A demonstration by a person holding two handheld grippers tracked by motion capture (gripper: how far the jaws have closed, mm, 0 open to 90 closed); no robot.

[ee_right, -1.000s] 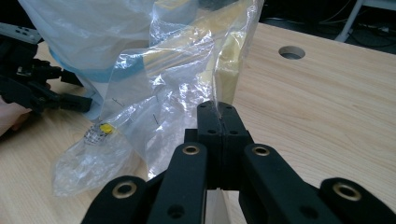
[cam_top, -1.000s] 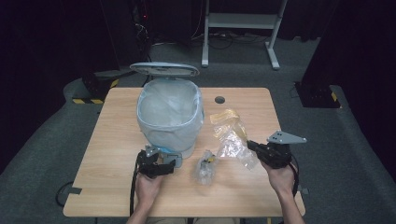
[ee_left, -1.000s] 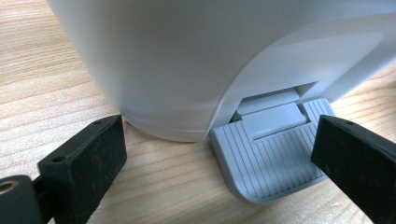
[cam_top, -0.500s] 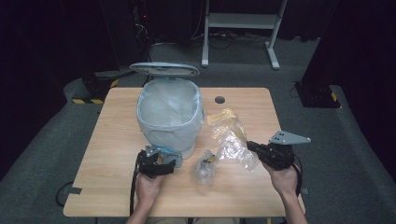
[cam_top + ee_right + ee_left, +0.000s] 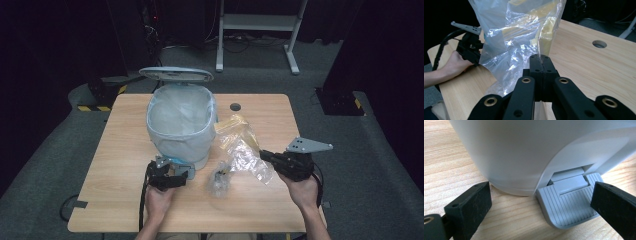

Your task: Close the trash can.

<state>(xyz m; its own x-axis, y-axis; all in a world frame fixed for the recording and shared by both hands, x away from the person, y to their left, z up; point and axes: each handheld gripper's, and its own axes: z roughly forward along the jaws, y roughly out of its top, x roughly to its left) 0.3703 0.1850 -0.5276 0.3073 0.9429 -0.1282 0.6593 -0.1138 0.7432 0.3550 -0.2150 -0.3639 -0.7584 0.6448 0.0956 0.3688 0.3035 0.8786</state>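
With my right gripper (image 5: 541, 58) clamped on the clear plastic bag (image 5: 246, 152), just right of the pedal bin (image 5: 181, 125), and my left gripper's (image 5: 170, 176) wide-apart jaws holding its pedal (image 5: 570, 202) down, I should swing the bag well above the rim.

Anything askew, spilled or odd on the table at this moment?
Nothing spilled or damaged. The pedal bin stands upright with its lid up and liner in. The right gripper is shut on a clear plastic bag; a second crumpled wrapper lies loose on the table. The left gripper sits open at the pedal.
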